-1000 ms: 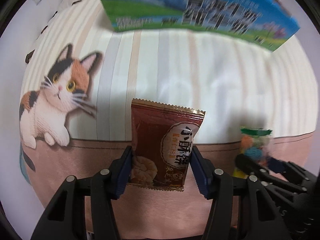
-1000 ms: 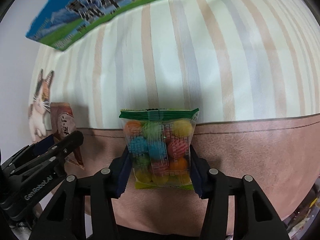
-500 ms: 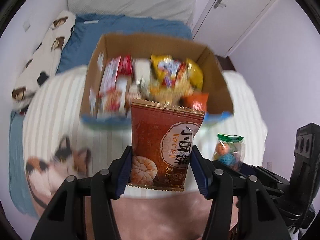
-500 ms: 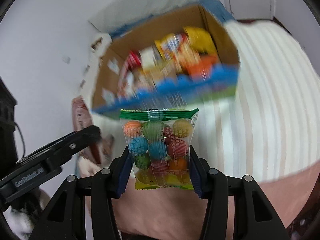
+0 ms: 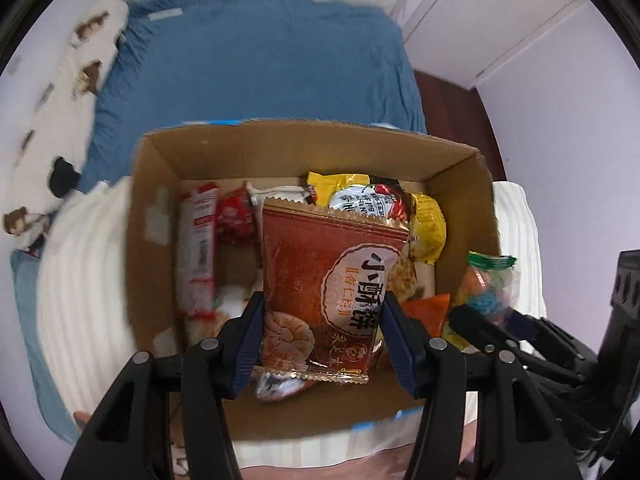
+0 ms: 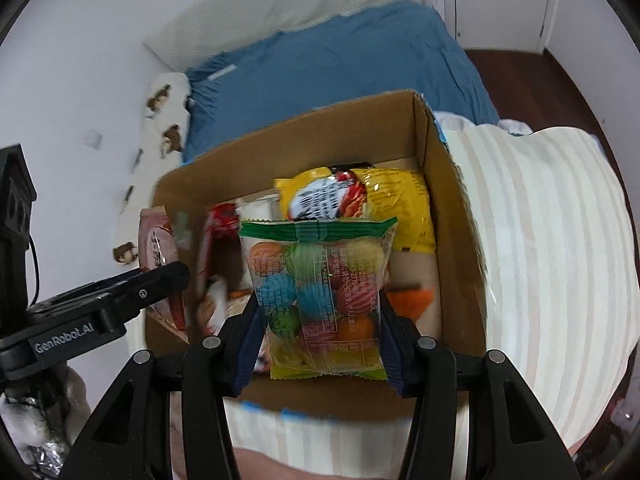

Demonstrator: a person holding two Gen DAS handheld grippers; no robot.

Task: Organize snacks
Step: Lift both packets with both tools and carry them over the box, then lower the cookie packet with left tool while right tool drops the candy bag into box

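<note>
My left gripper [image 5: 324, 340] is shut on a red-brown biscuit packet [image 5: 332, 280] and holds it over an open cardboard box [image 5: 304, 140]. My right gripper [image 6: 320, 340] is shut on a clear bag of coloured candy balls [image 6: 320, 292] over the same box [image 6: 452, 208]. The box holds several snack packets, among them a yellow bag [image 6: 380, 200] and a long red-and-white packet [image 5: 198, 248]. The candy bag also shows at the right in the left wrist view [image 5: 486, 280]. The left gripper and its packet show at the left in the right wrist view [image 6: 132, 292].
The box stands on a cream striped blanket [image 6: 552, 248] on a bed with a blue sheet [image 5: 256, 68]. A long white pillow with brown prints [image 5: 52, 120] lies at the left. White cupboard doors [image 5: 480, 12] and dark floor are at the far right.
Both grippers have risen and tipped from facing the blanket and box side to looking down into the open box. Both packets stay gripped and now hang over the box.
</note>
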